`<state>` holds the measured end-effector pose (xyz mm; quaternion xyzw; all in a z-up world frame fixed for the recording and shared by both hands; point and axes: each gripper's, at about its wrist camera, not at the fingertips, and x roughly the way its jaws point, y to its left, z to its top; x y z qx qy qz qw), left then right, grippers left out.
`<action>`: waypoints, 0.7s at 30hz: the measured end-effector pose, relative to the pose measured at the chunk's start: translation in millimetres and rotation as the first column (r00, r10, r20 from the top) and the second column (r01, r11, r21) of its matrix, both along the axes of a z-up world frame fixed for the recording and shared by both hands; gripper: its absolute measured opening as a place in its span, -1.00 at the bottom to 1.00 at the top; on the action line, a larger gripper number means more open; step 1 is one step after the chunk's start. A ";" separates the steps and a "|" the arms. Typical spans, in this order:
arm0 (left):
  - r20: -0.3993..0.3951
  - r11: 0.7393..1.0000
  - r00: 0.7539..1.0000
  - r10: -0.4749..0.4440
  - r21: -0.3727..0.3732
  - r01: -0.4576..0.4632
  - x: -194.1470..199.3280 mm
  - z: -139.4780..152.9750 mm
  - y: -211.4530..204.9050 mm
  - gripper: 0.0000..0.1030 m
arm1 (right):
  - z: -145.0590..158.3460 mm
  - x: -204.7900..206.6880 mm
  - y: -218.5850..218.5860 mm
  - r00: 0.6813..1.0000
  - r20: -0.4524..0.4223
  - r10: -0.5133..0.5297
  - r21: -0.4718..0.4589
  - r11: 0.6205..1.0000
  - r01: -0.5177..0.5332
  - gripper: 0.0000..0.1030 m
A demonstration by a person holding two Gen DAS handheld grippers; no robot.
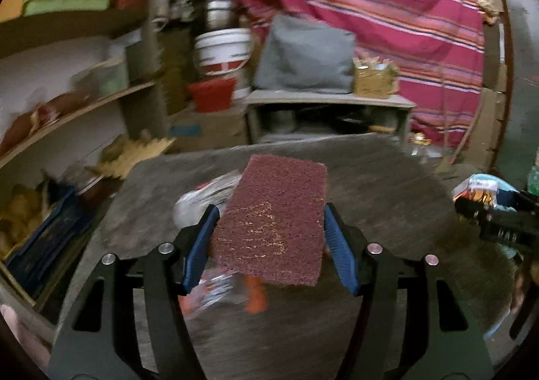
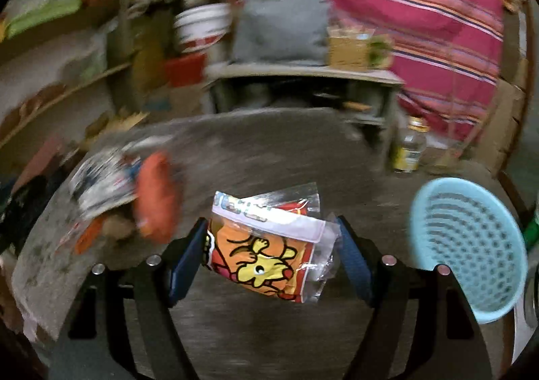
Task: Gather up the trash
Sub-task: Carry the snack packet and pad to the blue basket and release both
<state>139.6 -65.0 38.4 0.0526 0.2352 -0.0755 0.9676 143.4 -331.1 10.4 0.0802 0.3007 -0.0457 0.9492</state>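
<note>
The left claw [image 1: 269, 238] clenches a light, stiffish maroon scouring pad [image 1: 274, 221] by its edges, while the right claw [image 2: 271, 255] pinches a flimsy, slippery snack wrapper [image 2: 269, 245] across its middle.

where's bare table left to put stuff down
Bare: the table stretch between the held snack wrapper and the far edge, and rightward up to the blue basket. Crowded: the left side, where a blurred wrapper pile lies.
</note>
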 end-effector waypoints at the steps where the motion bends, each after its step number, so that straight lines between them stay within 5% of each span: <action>1: 0.007 1.000 1.000 -0.025 -0.002 0.025 0.9 3.4 -17.7 0.19 | 3.0 -2.6 -22.0 0.999 0.005 -0.035 0.013 0.999 0.035 0.44; 9: 0.026 0.978 0.979 -0.204 -0.030 0.205 6.0 7.4 -139.9 0.19 | 6.7 -19.0 -155.8 0.971 -0.014 -0.239 -0.036 0.970 0.239 0.44; 21: -0.038 0.906 0.905 -0.423 -0.043 0.422 9.3 -37.4 -294.7 0.19 | -25.4 -42.1 -233.3 0.947 -0.050 -0.316 -0.005 0.949 0.316 0.44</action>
